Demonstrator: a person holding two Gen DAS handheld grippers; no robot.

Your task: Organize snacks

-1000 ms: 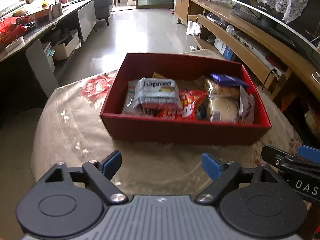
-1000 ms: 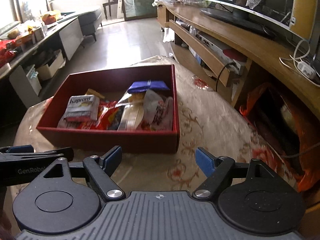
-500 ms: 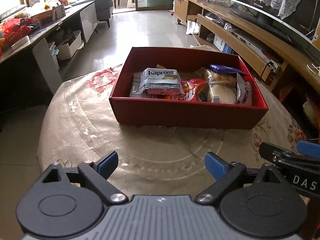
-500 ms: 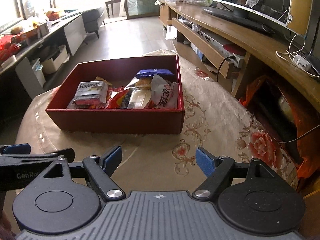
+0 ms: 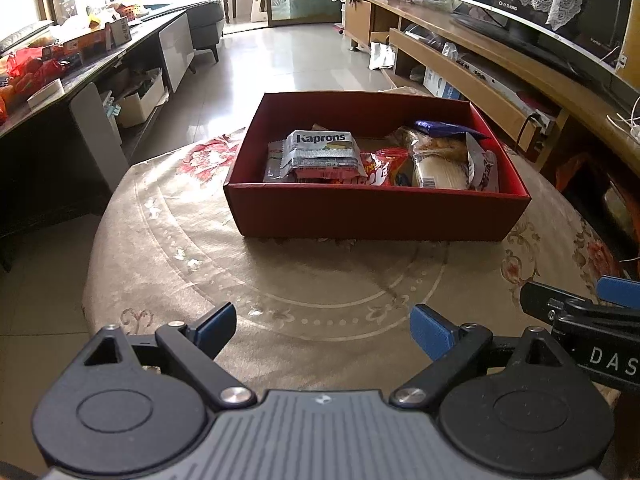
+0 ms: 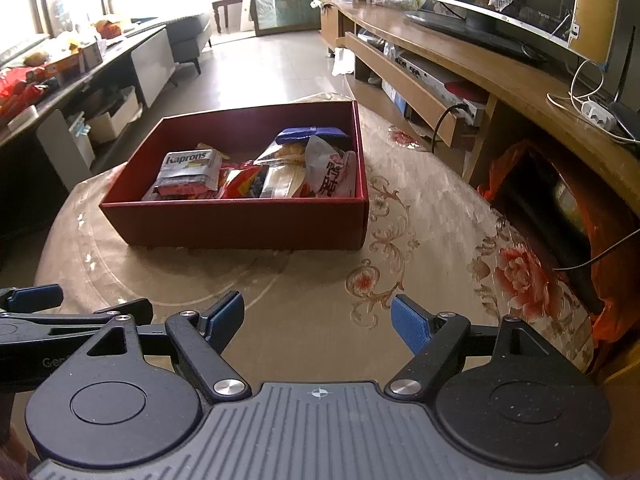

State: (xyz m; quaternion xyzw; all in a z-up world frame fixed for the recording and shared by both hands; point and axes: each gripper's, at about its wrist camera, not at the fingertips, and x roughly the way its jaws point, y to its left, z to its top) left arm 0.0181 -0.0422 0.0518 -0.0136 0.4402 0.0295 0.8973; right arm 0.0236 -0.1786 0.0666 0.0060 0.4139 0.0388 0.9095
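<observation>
Red box point(image 5: 376, 214) on the round table point(image 5: 168, 240), long axis running left to right across both views, one long wall facing the grippers. Snacks point(image 5: 380, 156) lie inside against this near wall; the grey Kaprons packet point(image 5: 322, 148) at the left end faces up, label upright. Left gripper point(image 5: 322, 328): jaws just widened, spread apart, nothing between them; box well ahead of its tips. Right gripper point(image 6: 318, 318): jaws apart and empty; box ahead and to its left. Both hover over bare tablecloth.
</observation>
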